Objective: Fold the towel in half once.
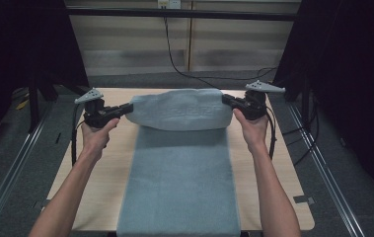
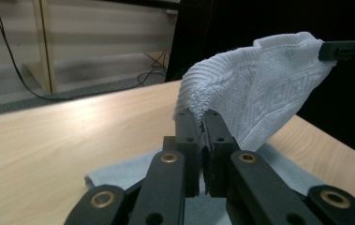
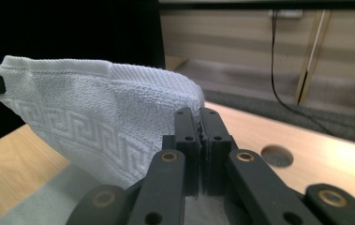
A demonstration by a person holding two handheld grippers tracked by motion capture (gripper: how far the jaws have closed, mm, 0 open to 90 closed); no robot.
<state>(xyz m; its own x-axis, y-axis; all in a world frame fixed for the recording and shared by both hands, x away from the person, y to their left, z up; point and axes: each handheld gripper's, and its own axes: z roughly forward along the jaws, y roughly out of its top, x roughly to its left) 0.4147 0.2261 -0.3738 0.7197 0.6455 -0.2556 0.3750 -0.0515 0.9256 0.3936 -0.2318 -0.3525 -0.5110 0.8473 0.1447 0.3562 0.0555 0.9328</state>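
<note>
Tongs [image 1: 125, 109] on towel [image 1: 179, 173], lengthwise front-to-back, seemingly.

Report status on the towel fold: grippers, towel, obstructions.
Left hand-held gripper and right hand-held gripper both shut on far corners of the pale blue terry towel. Far edge lifted off the light wooden table, near part flat. Nothing in the way.

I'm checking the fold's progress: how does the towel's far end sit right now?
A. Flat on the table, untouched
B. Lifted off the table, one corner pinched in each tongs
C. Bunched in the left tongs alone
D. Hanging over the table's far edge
B: the left tongs and right tongs each clamp a far corner of the towel, holding that end raised above the table while the near part lies flat.
</note>
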